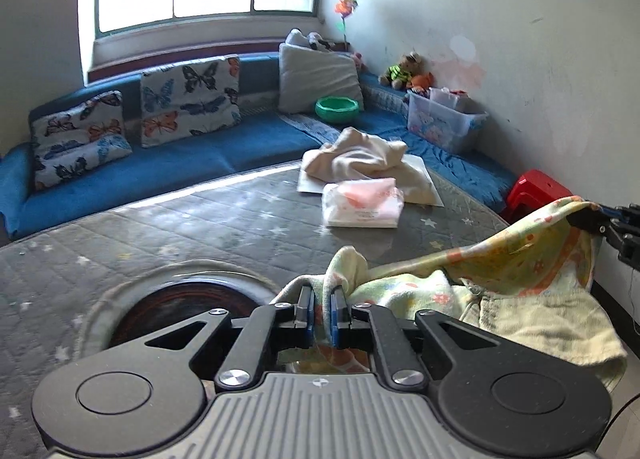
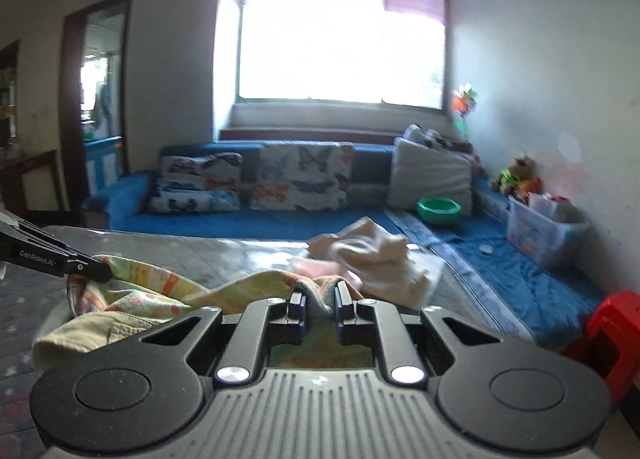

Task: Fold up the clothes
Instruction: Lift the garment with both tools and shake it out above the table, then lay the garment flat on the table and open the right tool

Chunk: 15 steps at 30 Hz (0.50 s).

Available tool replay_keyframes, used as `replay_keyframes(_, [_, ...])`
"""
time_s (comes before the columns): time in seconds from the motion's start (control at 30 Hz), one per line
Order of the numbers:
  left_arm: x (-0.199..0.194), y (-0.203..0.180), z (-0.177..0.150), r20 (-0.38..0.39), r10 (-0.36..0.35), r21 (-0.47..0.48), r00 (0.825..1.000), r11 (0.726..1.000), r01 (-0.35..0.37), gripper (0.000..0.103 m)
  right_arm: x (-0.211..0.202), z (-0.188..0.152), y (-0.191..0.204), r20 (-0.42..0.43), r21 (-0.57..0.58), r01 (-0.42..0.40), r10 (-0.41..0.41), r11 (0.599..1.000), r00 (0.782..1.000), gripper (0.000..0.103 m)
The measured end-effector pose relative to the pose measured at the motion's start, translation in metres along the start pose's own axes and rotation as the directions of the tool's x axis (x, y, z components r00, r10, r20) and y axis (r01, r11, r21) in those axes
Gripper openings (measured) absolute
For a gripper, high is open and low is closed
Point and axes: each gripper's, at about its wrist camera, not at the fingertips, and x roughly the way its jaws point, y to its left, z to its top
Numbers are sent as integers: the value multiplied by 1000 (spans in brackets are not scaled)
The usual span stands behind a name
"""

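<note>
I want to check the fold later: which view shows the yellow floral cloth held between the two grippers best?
The left wrist view: the yellow floral cloth stretches from the left gripper to the right gripper, its printed face and pale underside showing. The right wrist view shows only a bunched, partly blurred strip.

Left gripper fingers pinch floral cloth; right gripper lifts far corner above table.

bright window | blue sofa | white wall | doorway, perhaps
</note>
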Motion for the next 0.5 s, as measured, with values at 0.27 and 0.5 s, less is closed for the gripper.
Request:
replay_keyframes(0.27, [-47,30,11,82,108,-7,991,994,-108,8,7,43,50,75,-96,-84,92,992,993,12])
replay_keyframes(0.5, [-74,71,34,145,212,-79,966,976,-203,8,32,76,81,134,-118,-122,138,985,981,11])
